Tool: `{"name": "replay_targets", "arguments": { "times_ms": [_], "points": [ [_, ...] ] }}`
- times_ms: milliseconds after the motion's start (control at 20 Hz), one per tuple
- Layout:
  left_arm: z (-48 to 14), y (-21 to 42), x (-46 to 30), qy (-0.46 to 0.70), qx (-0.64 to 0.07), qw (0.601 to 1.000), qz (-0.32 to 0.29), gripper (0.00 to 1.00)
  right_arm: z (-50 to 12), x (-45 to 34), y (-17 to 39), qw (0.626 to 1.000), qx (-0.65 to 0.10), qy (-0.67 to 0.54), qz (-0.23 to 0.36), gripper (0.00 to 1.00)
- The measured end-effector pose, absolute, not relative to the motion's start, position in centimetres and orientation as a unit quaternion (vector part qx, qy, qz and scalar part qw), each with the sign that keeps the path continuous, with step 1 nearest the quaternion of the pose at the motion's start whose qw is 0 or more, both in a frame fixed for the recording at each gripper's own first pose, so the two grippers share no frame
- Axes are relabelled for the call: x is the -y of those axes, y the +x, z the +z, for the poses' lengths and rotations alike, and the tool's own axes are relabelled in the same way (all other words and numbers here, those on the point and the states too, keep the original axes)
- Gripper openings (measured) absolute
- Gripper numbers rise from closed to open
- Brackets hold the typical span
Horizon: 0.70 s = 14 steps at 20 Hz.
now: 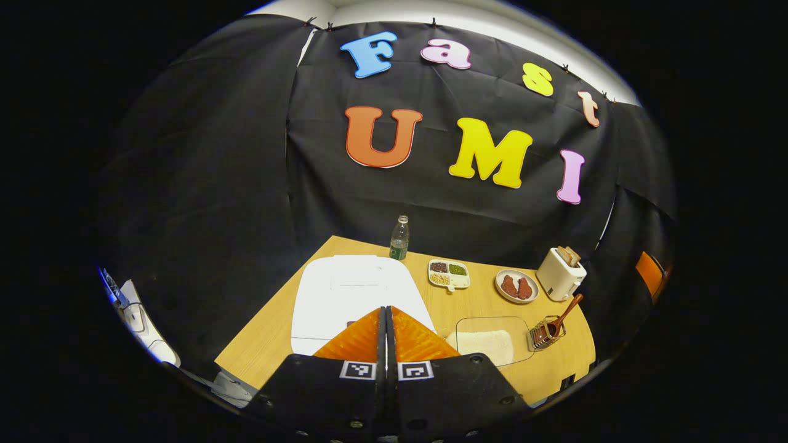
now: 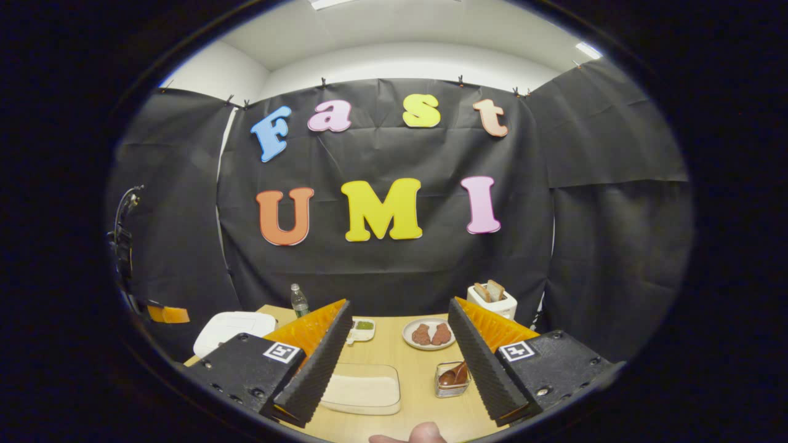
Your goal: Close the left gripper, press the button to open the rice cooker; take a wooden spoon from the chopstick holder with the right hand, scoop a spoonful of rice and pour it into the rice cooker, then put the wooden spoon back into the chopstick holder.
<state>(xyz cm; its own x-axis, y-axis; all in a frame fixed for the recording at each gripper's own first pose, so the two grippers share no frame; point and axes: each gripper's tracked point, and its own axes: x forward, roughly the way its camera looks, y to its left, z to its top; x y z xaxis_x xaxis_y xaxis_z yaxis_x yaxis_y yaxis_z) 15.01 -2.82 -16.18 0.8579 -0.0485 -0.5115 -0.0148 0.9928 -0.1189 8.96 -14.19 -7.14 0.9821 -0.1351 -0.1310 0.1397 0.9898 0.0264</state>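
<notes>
Hovering over the rice cooker [image 1: 345, 295], your left gripper [image 1: 386, 311] is pressed together, your right gripper [image 2: 397, 335] spread wide, with the wooden spoon [image 1: 563, 317] at three o'clock in its chopstick holder [image 1: 542, 335] near the table's edge [image 1: 258, 344].

On the worktop [image 1: 271, 344], seen in the left gripper view, the rice cooker [image 1: 354, 295] sits at the left, with a bottle [image 1: 399, 239] just behind it. Right of the cooker lies a divided dish [image 1: 449, 274], then a plate [image 1: 516, 287], then a toaster [image 1: 561, 274] at the far right. In front of these, a tray of rice [image 1: 489, 344] lies right of the cooker, and the chopstick holder [image 1: 543, 334] stands just right of the tray, with the wooden spoon [image 1: 566, 311] in it
</notes>
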Motion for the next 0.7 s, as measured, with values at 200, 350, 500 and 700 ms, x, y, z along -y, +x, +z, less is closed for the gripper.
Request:
{"name": "replay_targets", "arguments": {
  "times_ms": [200,350,500,700],
  "points": [
    [-19.4,17.8,2.3,-0.094,-0.311,0.946,-0.020,0.00,-9.6,15.4,10.3,0.992,-0.091,0.023,-0.080,1.00],
    [-22.8,19.5,1.4,-0.097,-0.344,0.934,-0.020,0.00,-11.5,16.0,11.2,0.990,-0.110,0.024,-0.086,1.00],
    [-25.5,20.1,1.2,-0.104,-0.376,0.920,-0.026,0.00,-13.5,16.1,12.1,0.986,-0.136,0.029,-0.090,1.00],
    [-28.4,20.3,1.4,-0.089,-0.402,0.911,-0.026,0.08,-15.2,16.0,12.6,0.982,-0.161,0.031,-0.091,1.00]
  ]
}}
